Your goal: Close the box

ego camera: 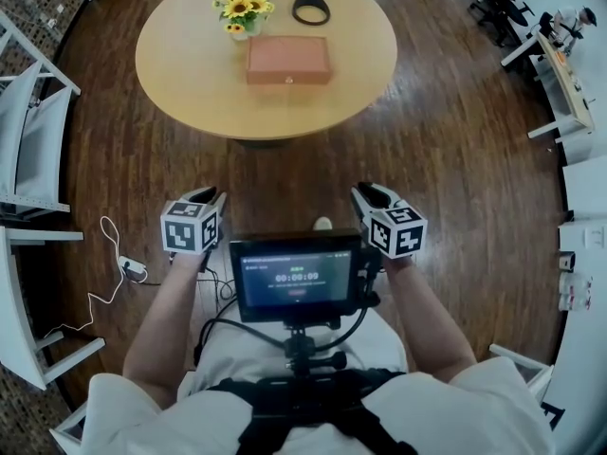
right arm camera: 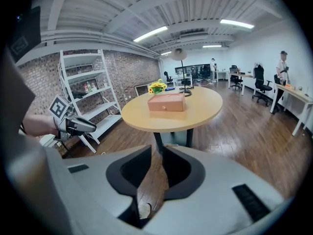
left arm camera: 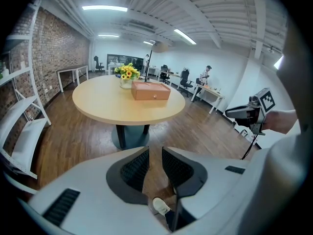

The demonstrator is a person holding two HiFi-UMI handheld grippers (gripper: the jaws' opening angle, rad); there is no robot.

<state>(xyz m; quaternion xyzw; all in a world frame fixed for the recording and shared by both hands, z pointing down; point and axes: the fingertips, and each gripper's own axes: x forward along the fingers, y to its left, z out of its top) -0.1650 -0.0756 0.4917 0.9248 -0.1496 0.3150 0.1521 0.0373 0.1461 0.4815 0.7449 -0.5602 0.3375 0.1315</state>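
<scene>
- One box [ego camera: 288, 60] is the task's thing. It sits near the middle of the round surface [ego camera: 190, 83], long side facing the person, square to the near edge.
- Box appearance: flat, rectangular, terracotta-pink, with a small clasp or knob at the middle of the front face. In both gripper views the lid seems to lie level on the body with no gap showing. At this range I cannot confirm that it is fully seated.
- Two items stand behind the box, apart from it: a vase of yellow flowers [ego camera: 244, 9] off its left rear corner and a black ring-based stand [ego camera: 311, 8] off its right rear. Neither obstructs the lid, and the front approach is free.
- Left gripper [ego camera: 209, 195]: held low at waist level, well apart from the surface, pointed at the box. Its jaws stand spread with only bare floor between them, and it holds nothing.
- Right gripper [ego camera: 363, 193]: mirrors the left, at the same height and aim. Its jaws are parted over bare floor, and it too holds nothing.
- Judgement: both grippers are held level and idle, a ready stance ahead of any approach. No contact with the box is possible from this position.
- Chest-mounted screen [ego camera: 297, 275] sits between the forearms, presumably for monitoring the recording.
</scene>
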